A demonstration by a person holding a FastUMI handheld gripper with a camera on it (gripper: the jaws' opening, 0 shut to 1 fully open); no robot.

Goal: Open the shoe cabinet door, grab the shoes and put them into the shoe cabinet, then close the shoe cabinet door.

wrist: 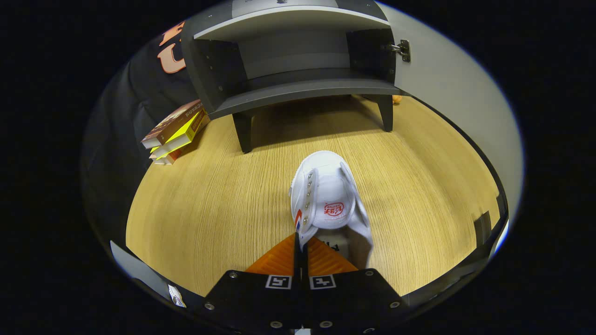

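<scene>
Gripper view: gripper (pixel 300 242) pinched closed on the shoe (pixel 326 195) collar, apparently lifted over the floor (pixel 209 195), short of the cabinet (pixel 288 88) with its door (pixel 447 79) open. Carry step; next, push forward onto the lower shelf (pixel 302 86), clearing its front edge.

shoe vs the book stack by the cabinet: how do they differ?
The white shoe is pinched at its collar edge by the shut tool; the book stack is free of the tool. The shoe sits straight before the open cabinet; the books sit beside the cabinet's left side. The shoe is plain white, the books brown, yellow and red. Both are over the wood floor.
</scene>
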